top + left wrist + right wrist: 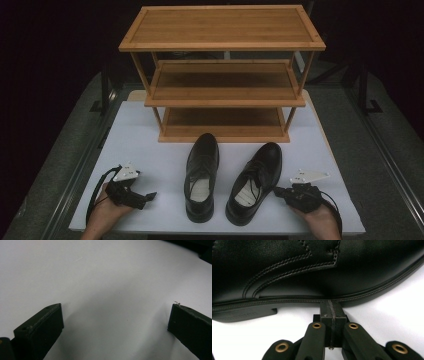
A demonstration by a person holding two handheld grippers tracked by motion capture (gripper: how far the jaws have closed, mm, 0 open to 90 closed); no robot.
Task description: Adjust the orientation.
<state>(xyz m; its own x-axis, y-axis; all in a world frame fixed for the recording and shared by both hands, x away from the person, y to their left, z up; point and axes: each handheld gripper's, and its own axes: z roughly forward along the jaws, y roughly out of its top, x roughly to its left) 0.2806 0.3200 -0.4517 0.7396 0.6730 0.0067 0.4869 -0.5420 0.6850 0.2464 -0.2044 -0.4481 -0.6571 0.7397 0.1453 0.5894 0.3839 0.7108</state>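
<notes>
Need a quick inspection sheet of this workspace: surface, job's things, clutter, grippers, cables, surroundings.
Surface: white tabletop, bare where visible.
Job's things: two black leather shoes, left shoe and right shoe, toes toward three-tier wooden rack, shelves empty.
Clutter: nothing seen.
Grippers: left gripper open over bare table; right gripper shut, tips at right shoe's sole edge.
Cables: black cable loops at left hand; another at right.
Surroundings: dark, grey floor.

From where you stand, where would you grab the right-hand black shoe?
Probably the collar of the right shoe, one jaw inside the open mouth. Come from its outer side, where the right gripper sits shut against the sole edge. The rim looks thin enough; the sole offers nothing to pinch.
</notes>
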